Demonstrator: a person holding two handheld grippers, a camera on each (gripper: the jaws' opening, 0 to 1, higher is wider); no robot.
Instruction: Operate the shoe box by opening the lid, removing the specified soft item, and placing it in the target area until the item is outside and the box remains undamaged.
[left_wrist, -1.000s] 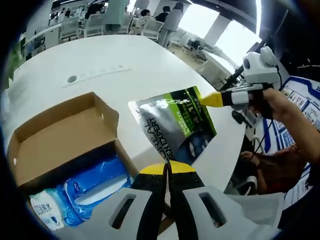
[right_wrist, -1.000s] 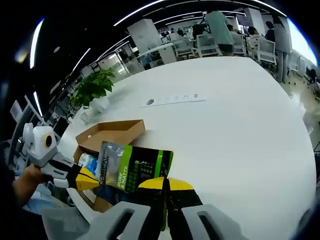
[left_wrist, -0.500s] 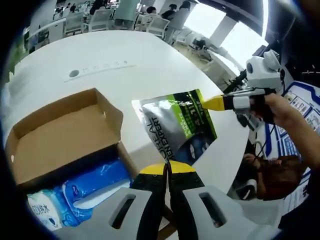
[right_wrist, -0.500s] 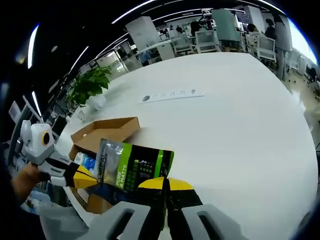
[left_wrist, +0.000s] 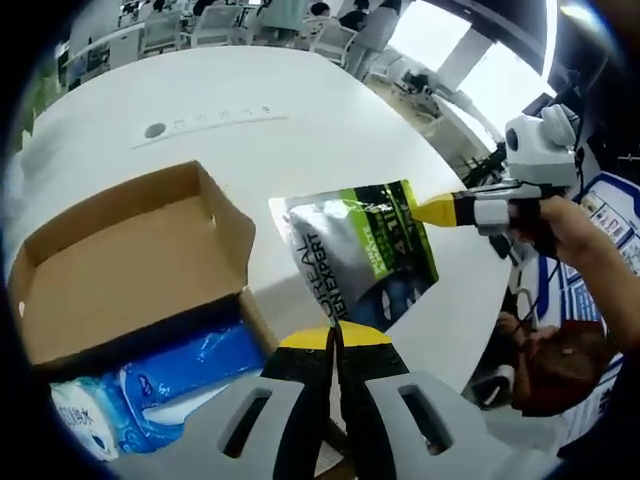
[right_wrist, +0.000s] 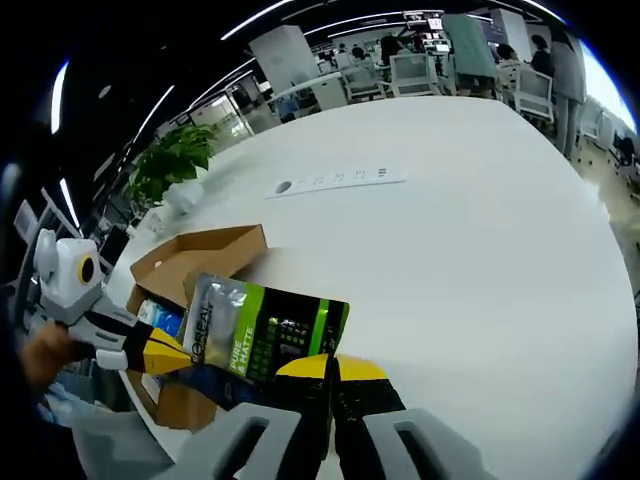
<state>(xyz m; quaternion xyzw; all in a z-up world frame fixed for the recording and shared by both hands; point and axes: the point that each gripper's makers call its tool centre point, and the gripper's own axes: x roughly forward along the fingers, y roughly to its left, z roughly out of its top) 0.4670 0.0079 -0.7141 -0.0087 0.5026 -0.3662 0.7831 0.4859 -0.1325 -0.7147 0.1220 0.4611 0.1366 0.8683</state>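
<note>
The table (right_wrist: 480, 230) is carrying the box (left_wrist: 120, 270), whose lid is already standing open and looks unharmed, with blue wipe packs (left_wrist: 150, 385) lying inside. The pouch (left_wrist: 355, 255) is hanging above the table just beside the box, outside it. The left gripper (left_wrist: 337, 340) is clenching its near edge while the right gripper (right_wrist: 331, 372) is pinching the opposite edge. Setting it down is what remains.
</note>
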